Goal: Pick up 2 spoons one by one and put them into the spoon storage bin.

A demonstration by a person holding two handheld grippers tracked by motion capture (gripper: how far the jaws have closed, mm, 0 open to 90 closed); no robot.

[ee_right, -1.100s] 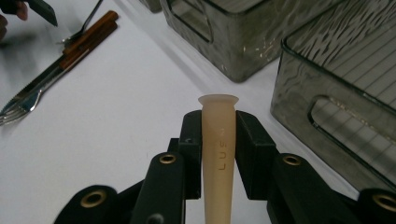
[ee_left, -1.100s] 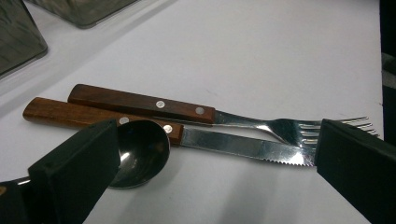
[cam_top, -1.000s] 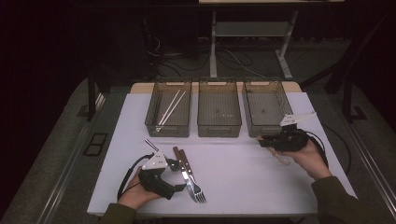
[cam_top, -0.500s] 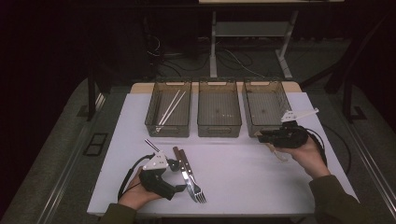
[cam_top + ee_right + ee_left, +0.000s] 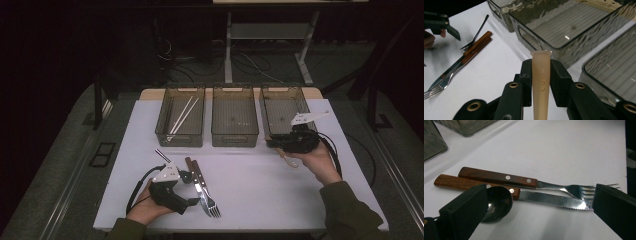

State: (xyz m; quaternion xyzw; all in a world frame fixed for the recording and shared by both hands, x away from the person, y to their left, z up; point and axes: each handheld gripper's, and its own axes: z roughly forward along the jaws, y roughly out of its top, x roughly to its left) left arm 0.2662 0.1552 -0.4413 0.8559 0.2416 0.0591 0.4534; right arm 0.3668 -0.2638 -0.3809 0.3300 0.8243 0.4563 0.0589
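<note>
Clamps narrow on the beige handle [image 5: 541, 75], one pad on each side, handle standing up between the jaws of the right gripper [image 5: 541, 68]; bowl end hidden below, pale tip peeking under the hand in the high view. Sits right of the middle bin [image 5: 235, 116] and nearer the person, at the near wall of the right bin [image 5: 285, 107].

Spreads wide at the left gripper [image 5: 190, 189], holding nothing, jaws straddling the knife [image 5: 554, 201], fork [image 5: 499, 177] and dark spoon [image 5: 497, 203]. Lies left of the middle bin and well toward the person, all three touching or nearly so. Beyond, left of the middle bin, a left bin [image 5: 181, 117] with chopsticks [image 5: 182, 115] inside.

Risks, as judged:
- Closing now likely catches two pieces at once, since knife and fork lie side by side; could drag or drop the second.
- Hard to pinch flat metal; may slip or skate on the white table [image 5: 260, 190].
- Could clip the bin wall with the hanging bowl end if lifted too low.
</note>
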